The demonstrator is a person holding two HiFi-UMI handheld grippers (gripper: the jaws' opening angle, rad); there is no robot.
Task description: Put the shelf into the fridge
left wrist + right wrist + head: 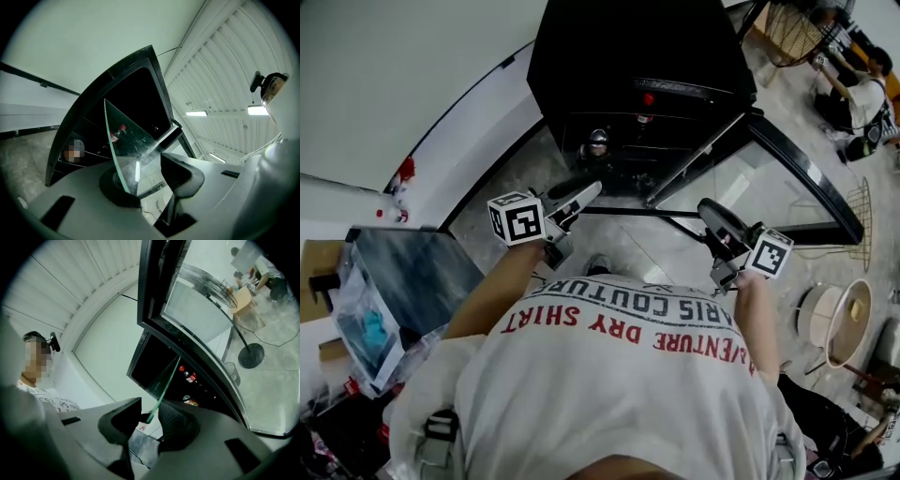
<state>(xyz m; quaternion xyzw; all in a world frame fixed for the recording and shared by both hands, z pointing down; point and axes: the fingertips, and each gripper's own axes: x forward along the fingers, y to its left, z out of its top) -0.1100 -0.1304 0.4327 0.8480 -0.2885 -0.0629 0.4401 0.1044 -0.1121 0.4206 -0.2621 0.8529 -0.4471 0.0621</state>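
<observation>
Both left tongs point(148, 181) and right tongs point(151, 421) narrow, tight on glass shelf point(127, 140) edges.

The fridge's point(642, 47) dark inside is mostly lost in shadow, its bottles point(189, 376) too small to identify.

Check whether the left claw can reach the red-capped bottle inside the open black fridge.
Probably not: the left claw is shut on the clear glass shelf, whose pane lies between it and the red-capped bottle in the black fridge.
</observation>
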